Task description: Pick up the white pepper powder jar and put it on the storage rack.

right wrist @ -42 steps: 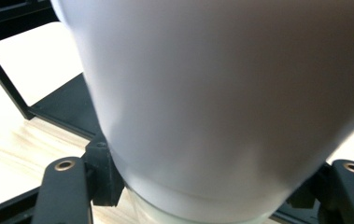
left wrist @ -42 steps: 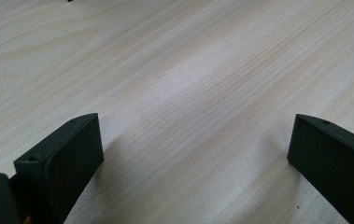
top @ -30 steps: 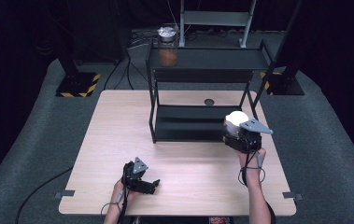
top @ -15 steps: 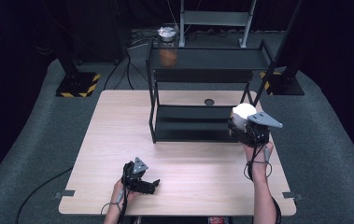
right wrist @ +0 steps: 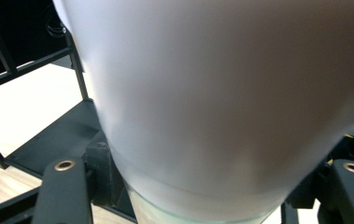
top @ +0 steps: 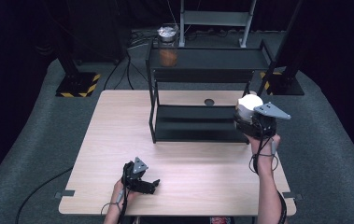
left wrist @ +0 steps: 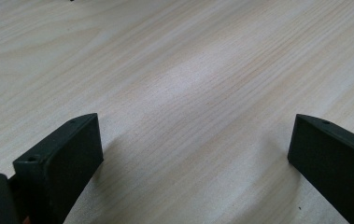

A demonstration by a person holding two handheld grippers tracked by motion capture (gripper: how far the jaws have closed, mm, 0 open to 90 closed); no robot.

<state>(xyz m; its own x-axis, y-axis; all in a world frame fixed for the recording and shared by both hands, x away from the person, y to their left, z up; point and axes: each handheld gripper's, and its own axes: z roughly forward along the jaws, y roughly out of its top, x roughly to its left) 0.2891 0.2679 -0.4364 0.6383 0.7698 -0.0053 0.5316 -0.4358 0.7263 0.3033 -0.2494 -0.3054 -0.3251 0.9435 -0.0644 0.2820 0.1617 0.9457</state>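
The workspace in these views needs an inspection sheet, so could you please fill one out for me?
Surface: pale wooden table, bare in front of the rack.
Job's things: white container clamped in the right gripper, held beside the right end of the black shelf rack; its kind cannot be told.
Clutter: jar with orange-brown contents on the rack's top shelf; small dark round spot on the table behind the rack.
Grippers: right gripper shut on the white container; left gripper open, resting on the table, nothing between its jaws.
Cables: black cable on the floor at left.
Surroundings: grey floor mat; striped stand bases.
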